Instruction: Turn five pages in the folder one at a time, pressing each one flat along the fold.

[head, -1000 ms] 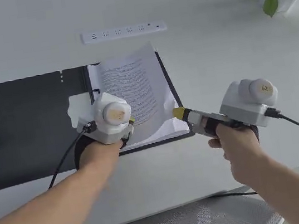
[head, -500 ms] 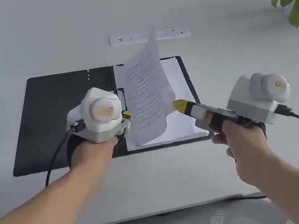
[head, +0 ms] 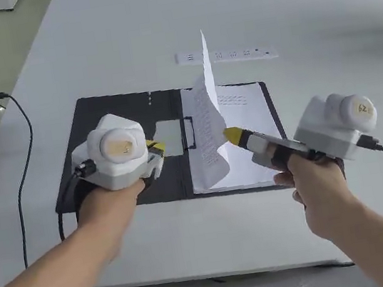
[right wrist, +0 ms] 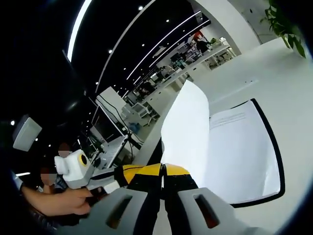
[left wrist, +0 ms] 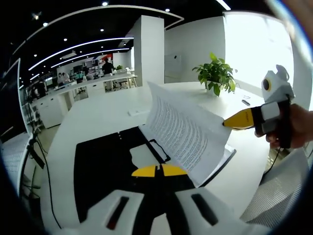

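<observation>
Page mid-turn, standing near upright over the fold

Folder (head: 103, 128) lies open on white table (head: 127, 52); page (head: 209, 133) stands on edge above the spine, its free edge pinched in the closed yellow jaws of the right gripper (head: 232, 135). Left gripper (head: 155, 147) hovers over the bare left cover, jaws together, holding nothing. My judgement for a clean turn: carry the edge leftward in a low arc, no tugging against the binding clip (head: 190, 131); lay the sheet down, let go, then run the left gripper's closed tips down along the fold
</observation>
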`<state>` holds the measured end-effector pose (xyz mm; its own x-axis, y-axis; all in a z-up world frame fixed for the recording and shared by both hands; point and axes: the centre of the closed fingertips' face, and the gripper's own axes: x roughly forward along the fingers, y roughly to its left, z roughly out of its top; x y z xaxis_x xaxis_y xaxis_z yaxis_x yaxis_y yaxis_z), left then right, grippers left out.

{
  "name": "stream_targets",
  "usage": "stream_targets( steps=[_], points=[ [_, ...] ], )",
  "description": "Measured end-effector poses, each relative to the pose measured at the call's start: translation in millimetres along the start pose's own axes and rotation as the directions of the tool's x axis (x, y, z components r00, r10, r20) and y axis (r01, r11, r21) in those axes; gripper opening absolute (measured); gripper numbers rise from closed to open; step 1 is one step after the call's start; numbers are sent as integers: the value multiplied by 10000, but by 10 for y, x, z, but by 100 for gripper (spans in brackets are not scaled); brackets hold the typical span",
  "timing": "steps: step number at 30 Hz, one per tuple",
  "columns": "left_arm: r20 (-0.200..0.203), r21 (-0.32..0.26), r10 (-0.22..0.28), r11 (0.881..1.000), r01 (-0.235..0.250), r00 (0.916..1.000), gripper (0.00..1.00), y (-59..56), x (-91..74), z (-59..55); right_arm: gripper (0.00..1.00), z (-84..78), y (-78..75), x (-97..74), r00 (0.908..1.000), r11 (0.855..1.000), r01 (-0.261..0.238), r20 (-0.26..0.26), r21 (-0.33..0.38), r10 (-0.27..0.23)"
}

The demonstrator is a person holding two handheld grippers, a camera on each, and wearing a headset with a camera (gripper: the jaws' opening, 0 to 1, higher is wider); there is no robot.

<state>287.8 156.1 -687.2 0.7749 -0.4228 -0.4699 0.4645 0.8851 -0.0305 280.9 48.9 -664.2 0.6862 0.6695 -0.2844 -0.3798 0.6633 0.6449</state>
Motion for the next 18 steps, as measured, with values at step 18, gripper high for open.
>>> stream_targets(
  steps=[18],
  points=[
    [19,-500,704,9963,-702,9975,0,559,-630,-73,0,-433,493,633,9913,9977,-656,-1157,-189,630]
  ],
)
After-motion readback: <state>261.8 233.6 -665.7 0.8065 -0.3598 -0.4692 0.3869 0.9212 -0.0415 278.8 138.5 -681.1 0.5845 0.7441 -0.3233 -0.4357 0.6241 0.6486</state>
